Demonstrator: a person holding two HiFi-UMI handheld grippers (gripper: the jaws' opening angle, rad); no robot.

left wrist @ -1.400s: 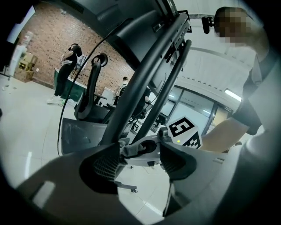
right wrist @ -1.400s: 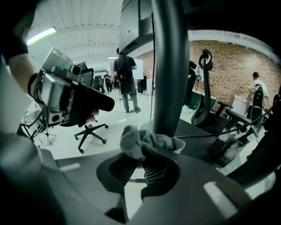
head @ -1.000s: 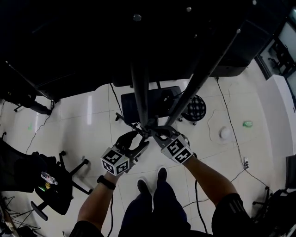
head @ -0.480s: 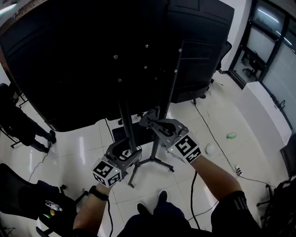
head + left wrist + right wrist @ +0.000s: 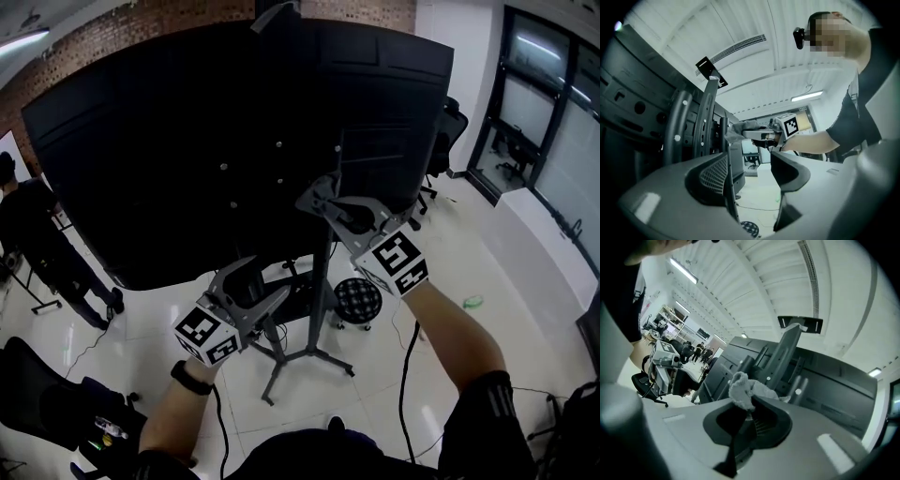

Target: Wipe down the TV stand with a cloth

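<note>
The TV stand has a dark upright post (image 5: 324,281) on splayed legs (image 5: 309,356) and carries a big black TV, seen from the back (image 5: 187,141). My right gripper (image 5: 319,199) is raised against the post's upper part, just behind the TV, and is shut on a grey cloth (image 5: 743,390). The right gripper view shows the cloth bunched at the jaw tips (image 5: 750,411) in front of the stand's bracket (image 5: 785,355). My left gripper (image 5: 258,281) hangs lower, to the left of the post, open and holding nothing (image 5: 750,168). A thin rod (image 5: 727,187) runs past its left jaw.
A person (image 5: 37,234) stands at the far left by the TV's edge. An office chair (image 5: 56,403) is at the lower left and a round black stool (image 5: 358,300) sits behind the stand. Cables (image 5: 408,347) trail over the white tiles, and glass partitions (image 5: 544,112) line the right.
The head view has swung up from the floor to the TV's back. Both grippers rose; the right one climbed the post with the cloth, while the left stayed lower.
</note>
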